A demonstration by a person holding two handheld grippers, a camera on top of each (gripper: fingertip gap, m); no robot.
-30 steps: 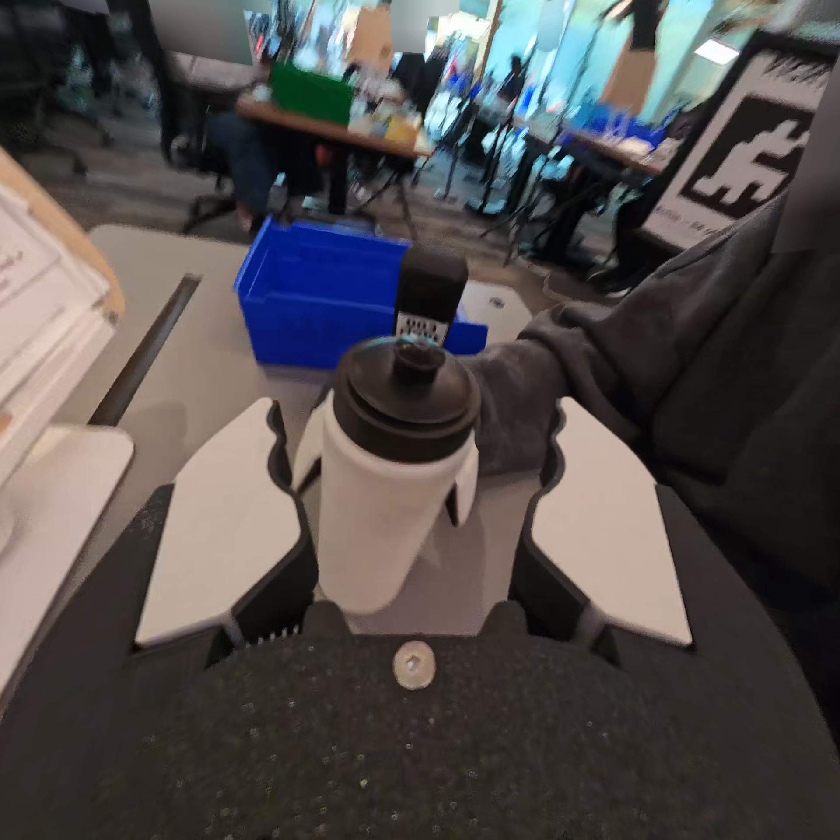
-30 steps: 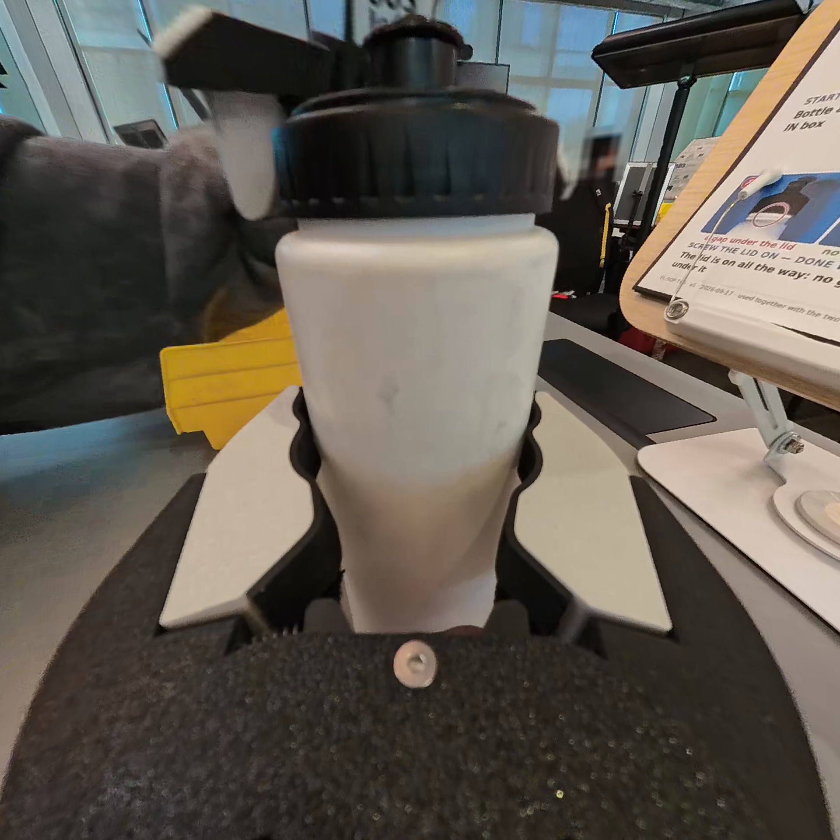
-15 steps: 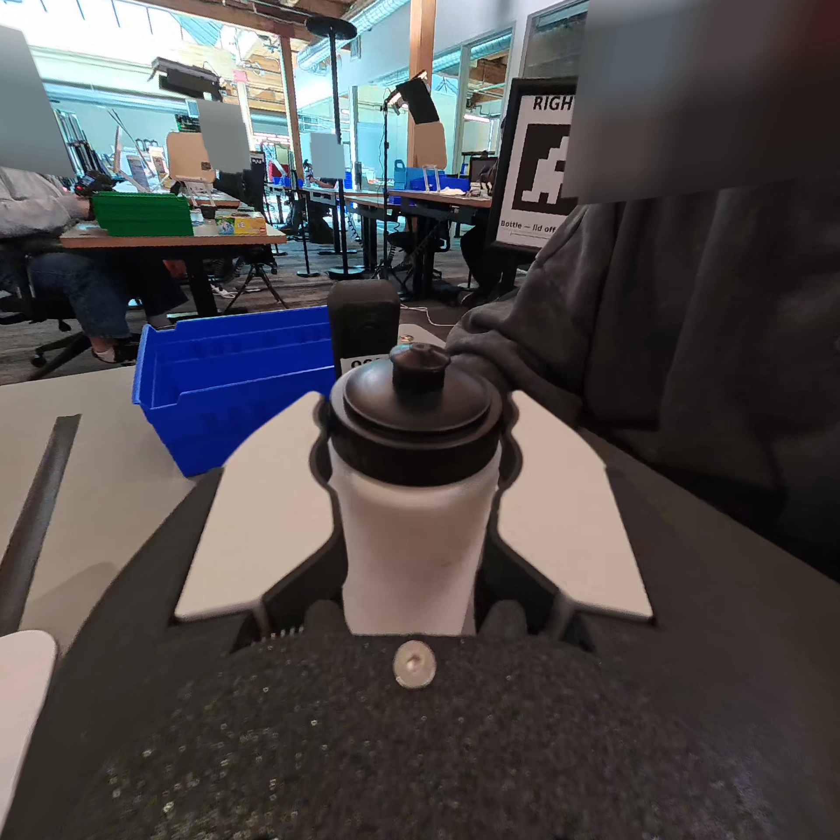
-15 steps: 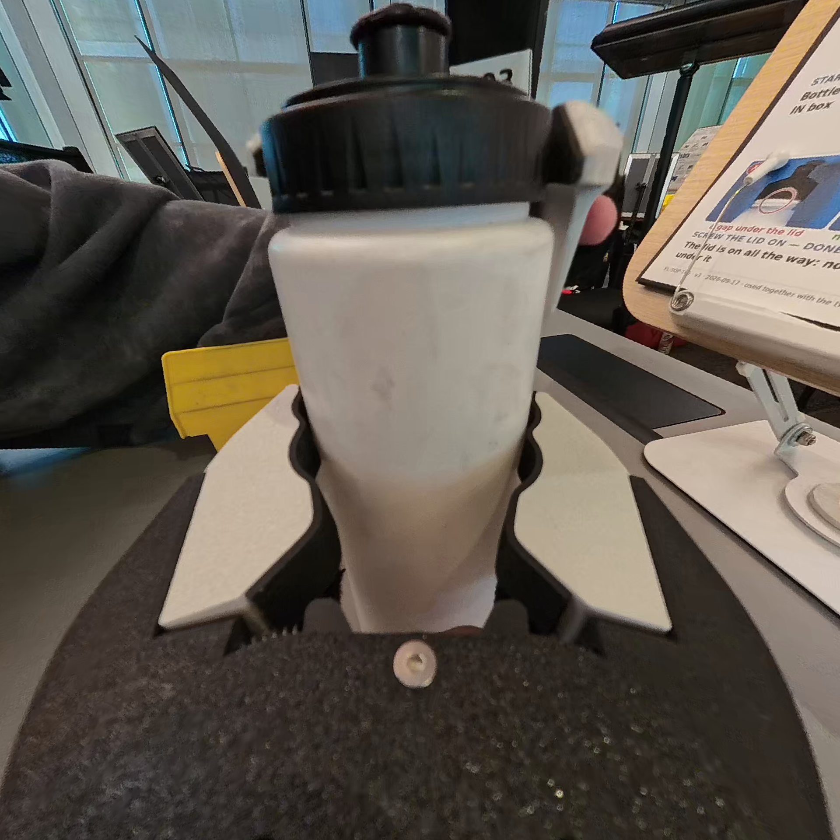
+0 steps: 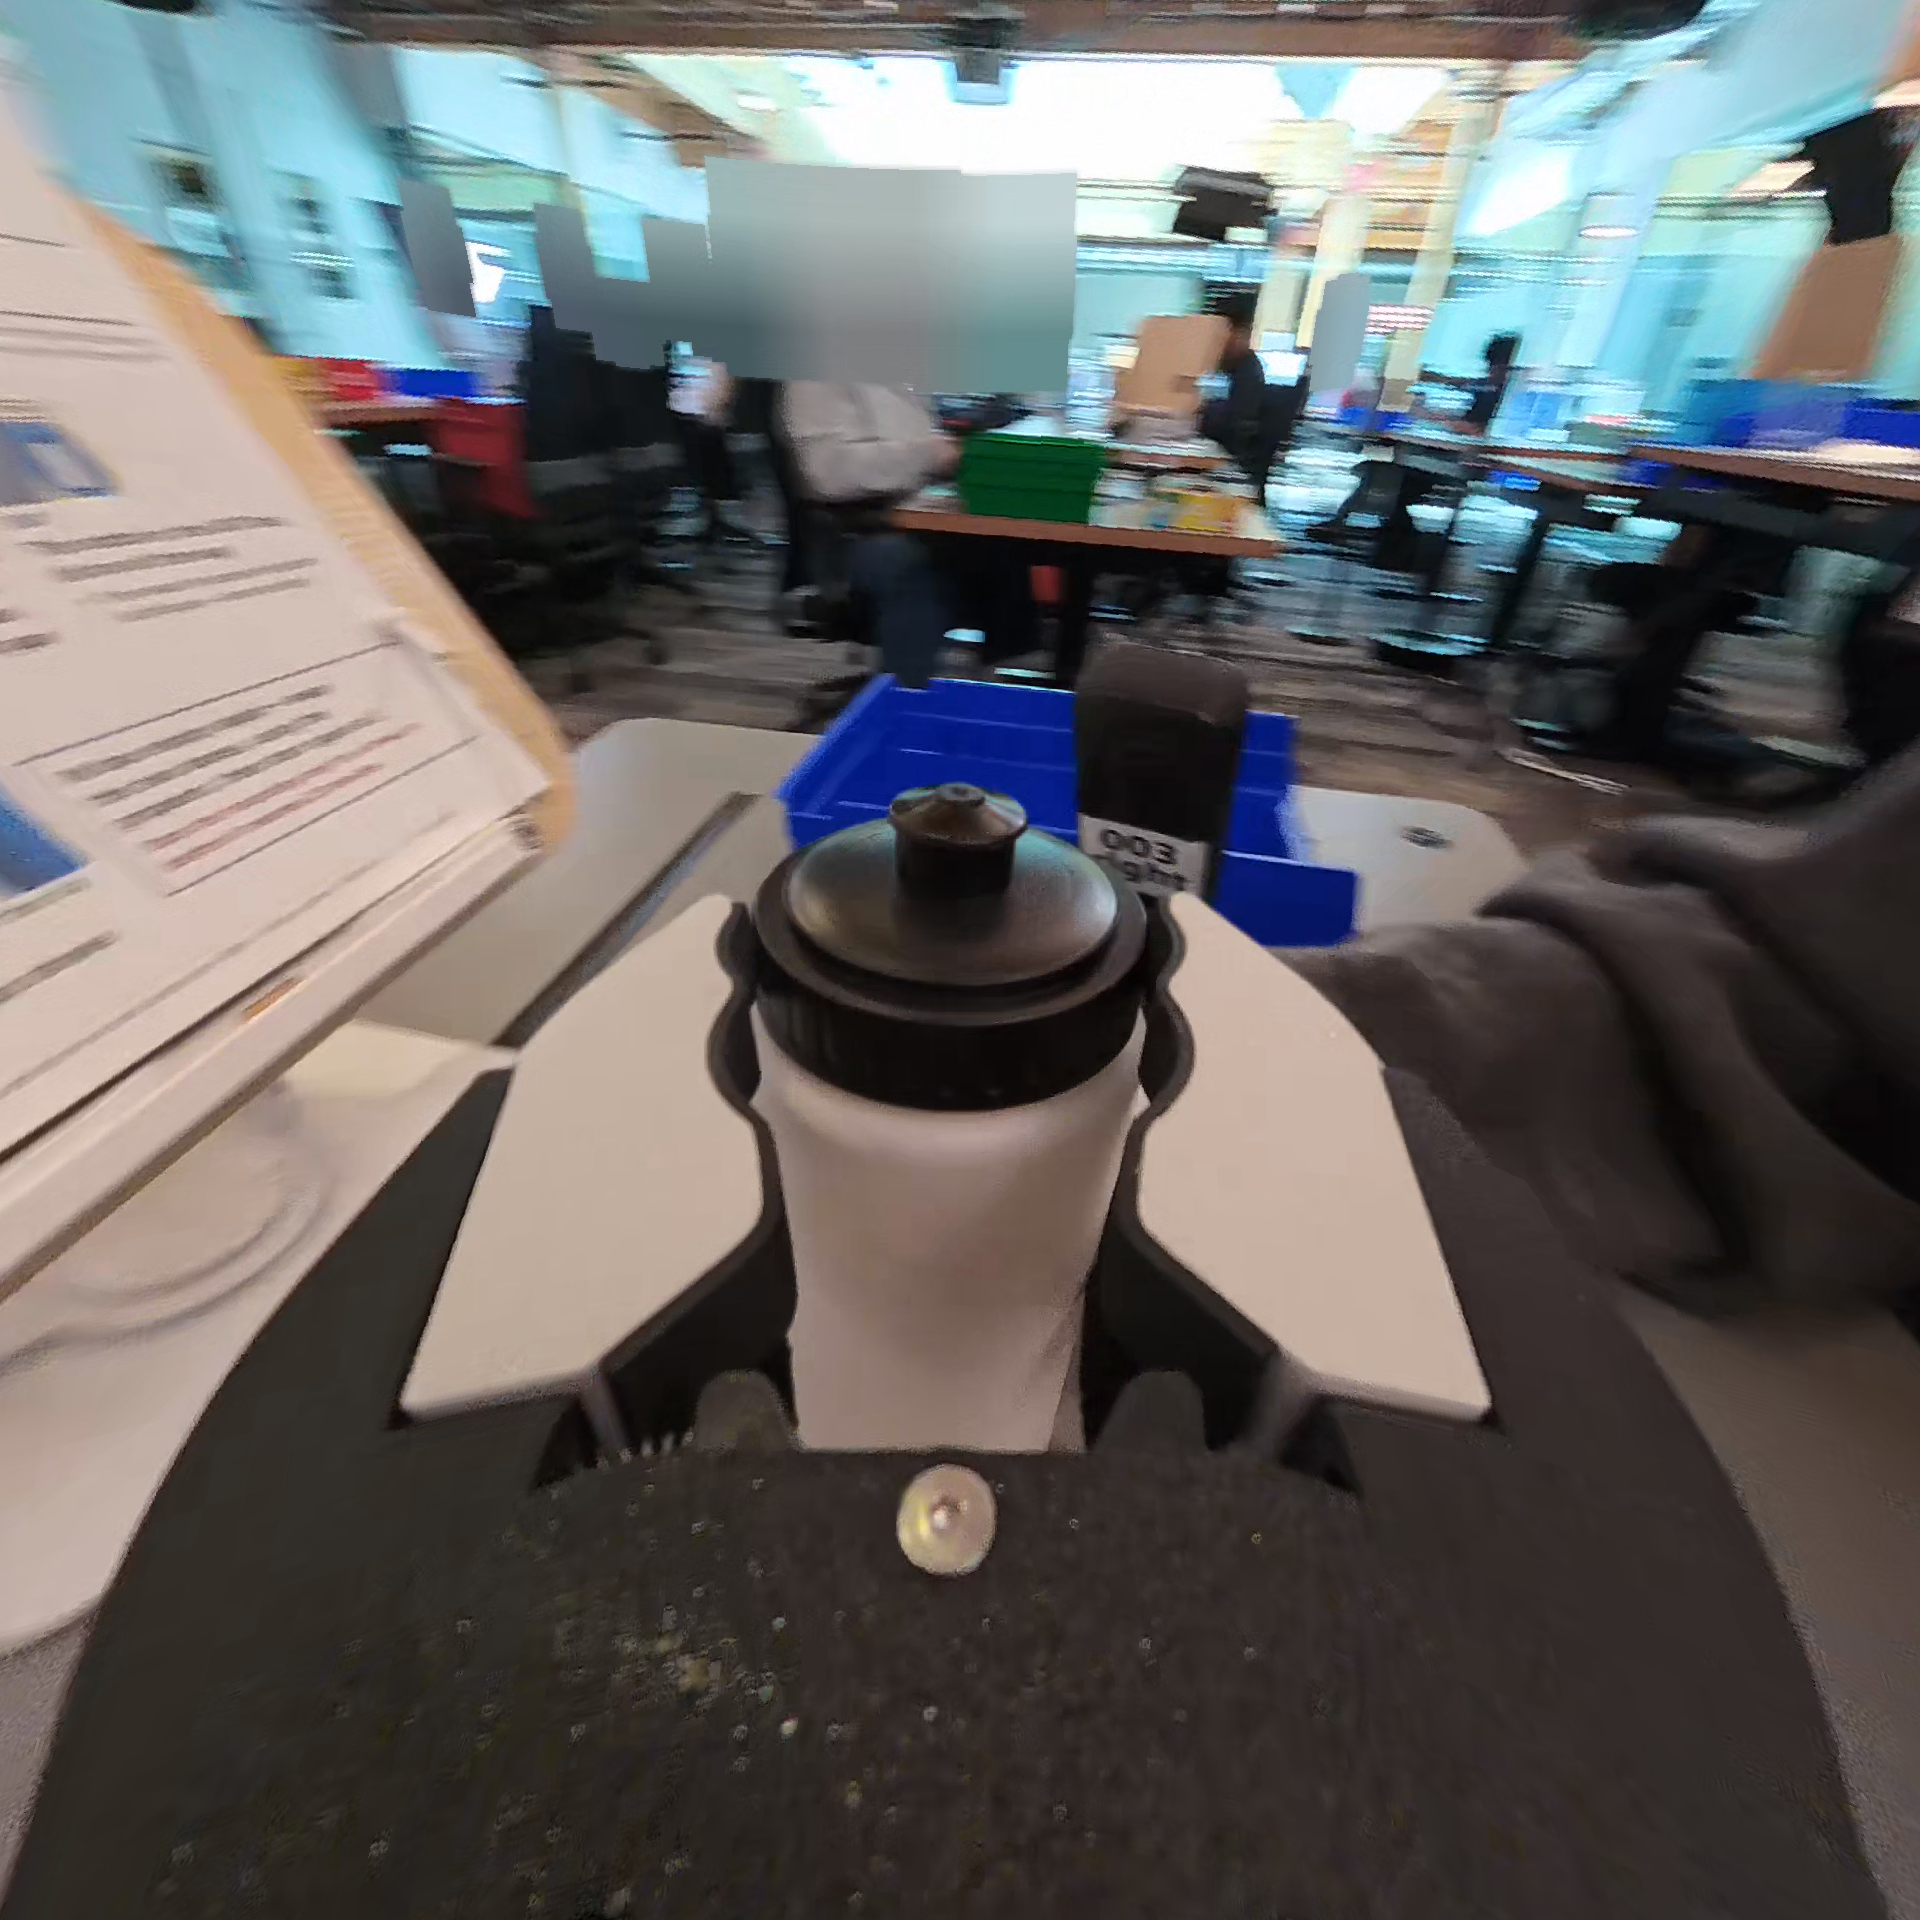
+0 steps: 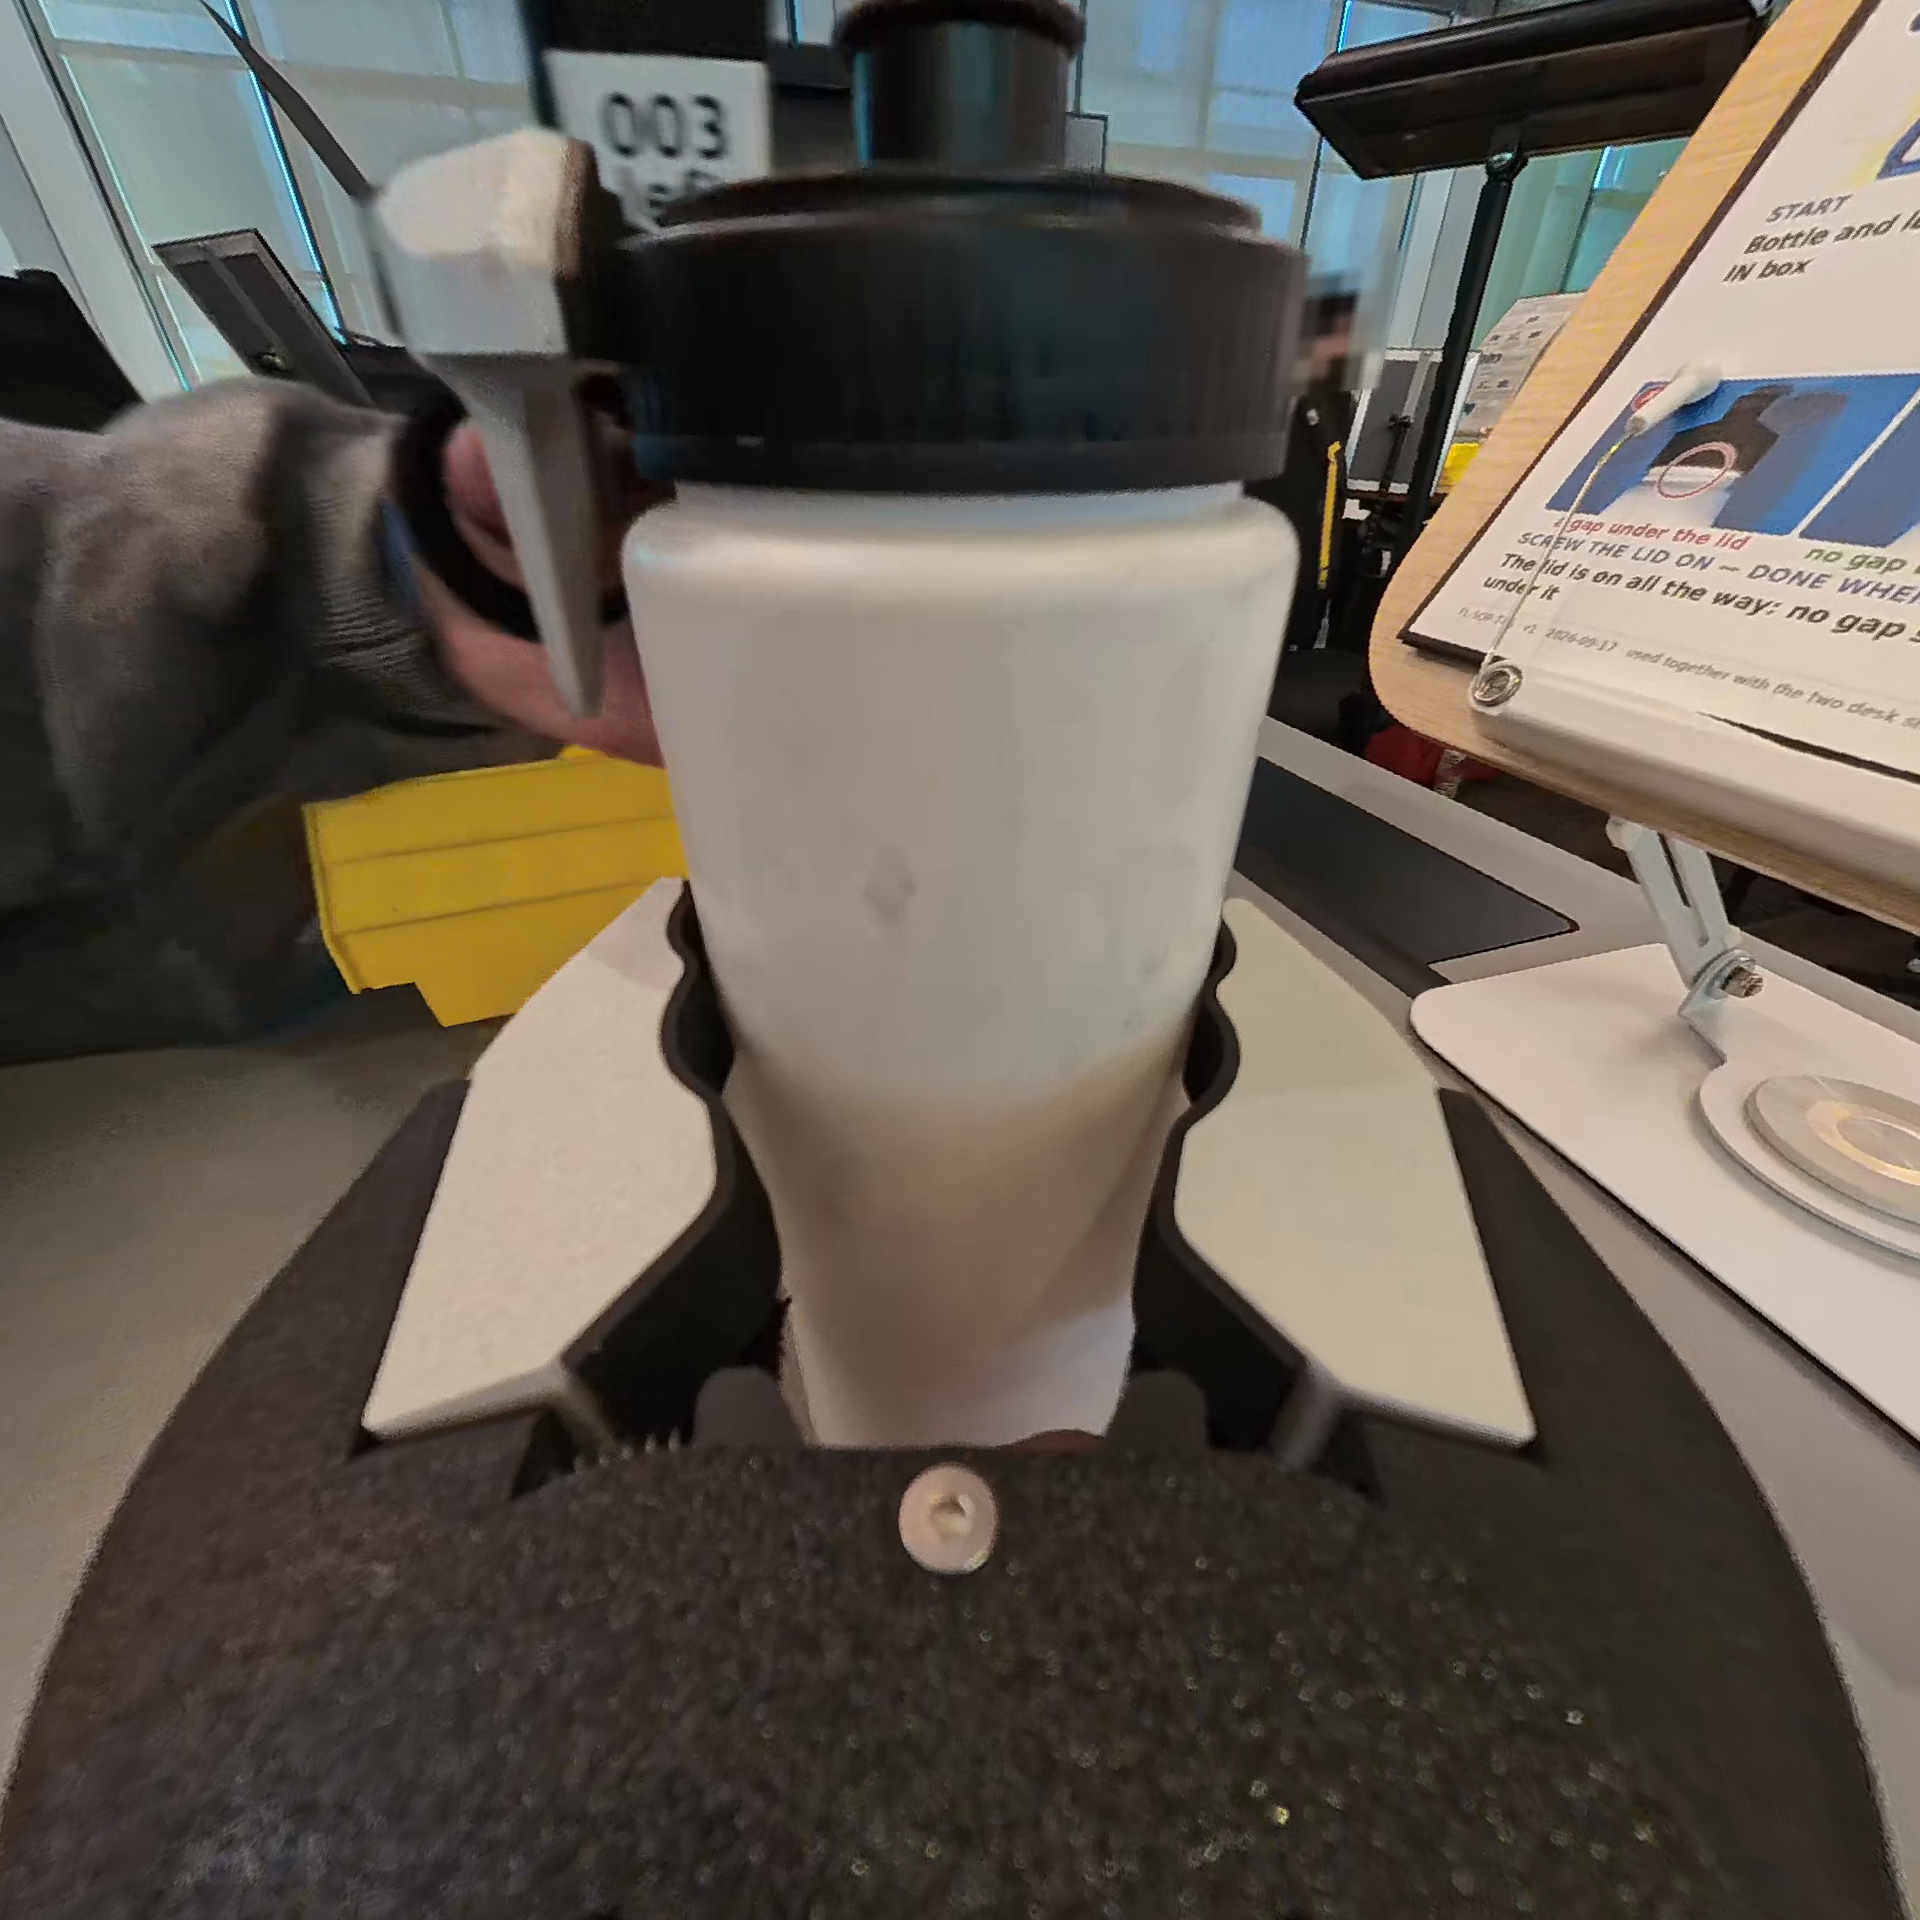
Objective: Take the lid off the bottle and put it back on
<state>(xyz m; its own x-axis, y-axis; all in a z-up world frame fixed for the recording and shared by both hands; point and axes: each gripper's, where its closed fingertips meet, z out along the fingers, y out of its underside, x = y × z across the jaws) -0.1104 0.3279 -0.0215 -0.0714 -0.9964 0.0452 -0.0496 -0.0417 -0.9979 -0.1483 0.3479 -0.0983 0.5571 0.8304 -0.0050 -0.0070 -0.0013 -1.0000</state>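
Behind everything, a blurred open office with desks and seated people fills the top of the left wrist view. At the left edge of that view a tilted instruction board (image 5: 208,665) stands on a white base on the grey table (image 5: 665,769). In the centre, the left gripper (image 5: 940,977) has its white fingers (image 5: 623,1122) closed narrowly on the black lid (image 5: 940,987) of the white bottle (image 5: 935,1247). The lid sits on the bottle's neck. Just behind the bottle is a blue bin (image 5: 935,748), and at the right a grey sleeve (image 5: 1558,1039) lies across the table.

In the right wrist view, a sleeve and a yellow bin (image 6: 499,873) are at the left. One finger of the left gripper presses on the lid's left side at upper left. In the centre, the right gripper (image 6: 951,1039) holds the upright bottle by its lower body, fingers (image 6: 582,1195) tight against both sides. At the right stands the board on its stand.
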